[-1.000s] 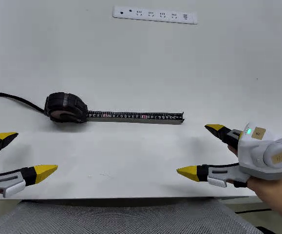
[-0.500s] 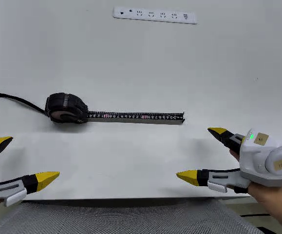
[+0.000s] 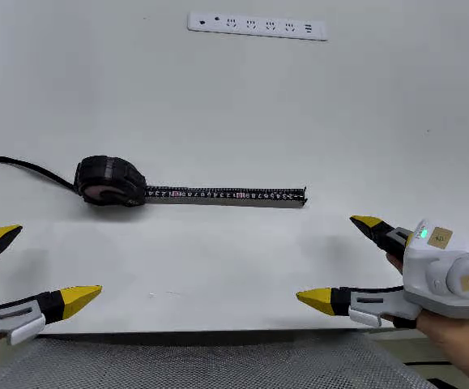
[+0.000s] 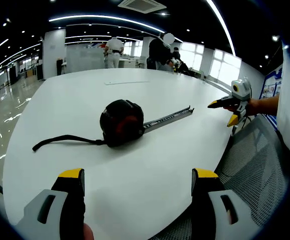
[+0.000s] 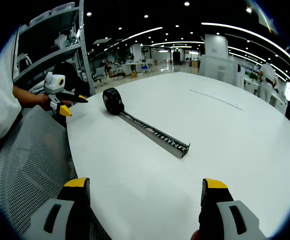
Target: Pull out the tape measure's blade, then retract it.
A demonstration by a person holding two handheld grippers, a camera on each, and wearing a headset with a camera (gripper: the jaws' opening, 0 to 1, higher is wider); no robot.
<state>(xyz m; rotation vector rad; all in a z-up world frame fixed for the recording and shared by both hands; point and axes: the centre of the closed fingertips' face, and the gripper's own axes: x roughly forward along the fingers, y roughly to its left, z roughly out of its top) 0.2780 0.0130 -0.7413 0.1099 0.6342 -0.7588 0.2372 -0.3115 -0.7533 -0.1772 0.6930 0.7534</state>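
A black tape measure (image 3: 109, 180) lies on the white table (image 3: 242, 113), its blade (image 3: 226, 195) pulled out to the right and resting flat, its black strap (image 3: 19, 165) trailing left. The same tape measure (image 4: 122, 122) sits ahead of my left gripper (image 4: 137, 181), which is open and holds nothing. That left gripper (image 3: 44, 263) hovers at the table's near left edge. My right gripper (image 3: 343, 259) is open and empty at the near right edge, short of the blade's end hook (image 5: 184, 149). The case (image 5: 113, 100) lies beyond it.
A white power strip (image 3: 257, 25) lies at the far side of the table. A grey mesh chair seat (image 3: 193, 361) is just below the table's near edge. People stand far off in the room behind the table (image 4: 114, 45).
Both grippers have drawn back slightly toward the near table edge and lower in view. The tape measure and its extended blade have not moved.
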